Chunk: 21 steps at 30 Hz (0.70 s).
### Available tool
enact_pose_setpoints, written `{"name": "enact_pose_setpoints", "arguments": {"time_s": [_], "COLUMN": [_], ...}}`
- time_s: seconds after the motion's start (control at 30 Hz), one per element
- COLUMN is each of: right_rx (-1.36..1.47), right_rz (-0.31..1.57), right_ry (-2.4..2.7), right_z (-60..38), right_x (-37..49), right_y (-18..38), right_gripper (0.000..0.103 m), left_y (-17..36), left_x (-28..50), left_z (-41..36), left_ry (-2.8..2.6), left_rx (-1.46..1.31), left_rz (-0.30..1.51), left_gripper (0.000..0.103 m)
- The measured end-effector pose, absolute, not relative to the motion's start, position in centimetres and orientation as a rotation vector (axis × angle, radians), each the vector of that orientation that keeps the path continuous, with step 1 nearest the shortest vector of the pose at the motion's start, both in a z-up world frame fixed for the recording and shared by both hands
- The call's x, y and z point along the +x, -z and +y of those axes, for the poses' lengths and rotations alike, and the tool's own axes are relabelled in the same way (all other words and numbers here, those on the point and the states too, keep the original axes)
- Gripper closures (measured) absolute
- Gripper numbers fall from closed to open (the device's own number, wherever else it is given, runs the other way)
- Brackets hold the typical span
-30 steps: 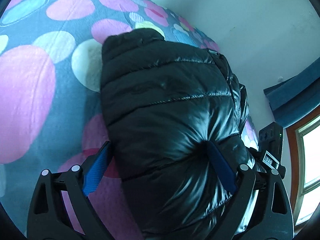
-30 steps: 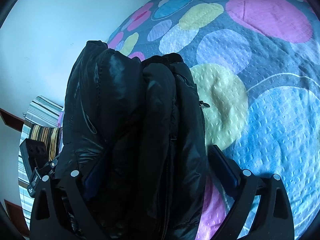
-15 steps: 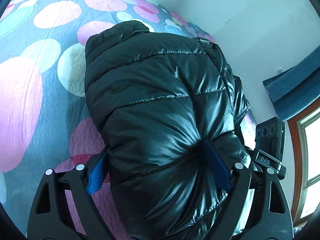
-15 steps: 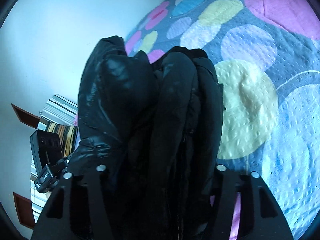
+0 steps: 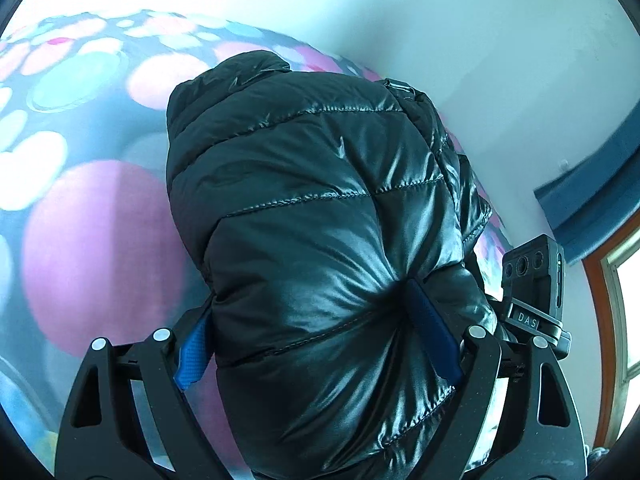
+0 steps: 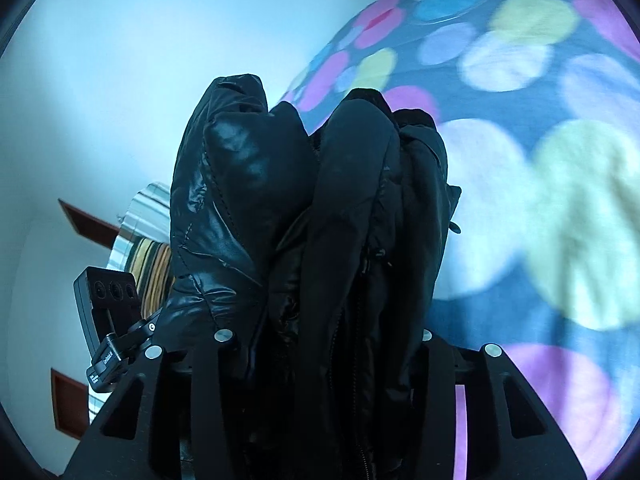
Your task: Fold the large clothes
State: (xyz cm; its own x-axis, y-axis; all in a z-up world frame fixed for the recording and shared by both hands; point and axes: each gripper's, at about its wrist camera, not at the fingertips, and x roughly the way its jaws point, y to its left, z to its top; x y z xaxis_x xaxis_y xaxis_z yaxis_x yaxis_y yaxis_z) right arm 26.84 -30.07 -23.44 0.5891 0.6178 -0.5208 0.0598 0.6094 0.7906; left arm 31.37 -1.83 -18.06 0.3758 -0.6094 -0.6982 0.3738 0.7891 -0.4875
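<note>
Black puffer jacket [image 5: 320,220], folded, clamped in my left gripper [image 5: 316,344]; right gripper [image 6: 320,336] closing on it; next, lower it flat.

Bed [image 5: 100,240] under a dotted, multicoloured quilt [image 6: 540,200], black jacket [image 5: 320,220] above it.

Underneath, a bed cover [image 5: 100,240] of dark blue-grey printed with pink, yellow, blue and white circles. Behind, a plain pale wall [image 5: 440,32]. At one edge, a blue curtain [image 5: 592,200] beside a wood-framed window [image 5: 612,320]. Elsewhere, a striped cloth [image 6: 150,264] near brown trim.
</note>
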Motion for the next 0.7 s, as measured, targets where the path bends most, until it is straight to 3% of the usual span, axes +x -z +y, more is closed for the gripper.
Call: {"name": "enact_pose_setpoints", "arguments": {"time_s": [0.4,0.7], "right_rx": [0.843,0.843], "right_rz": [0.922,0.956], "right_ry": [-0.511,-0.485], "right_z": [-21.4,-19.6], "right_x": [35.4,39.6], "right_y": [22.6,24.2], "right_gripper": [0.059,0.059], "left_y": [17.5,19.9], "left_x": [36.4,40.4], "left_z": [6.5,7.4], "left_ry": [0.524,0.499], "left_rx": [-0.308,-0.312], "left_rz": [0.965,1.009], "left_gripper": [0.017,0.017]}}
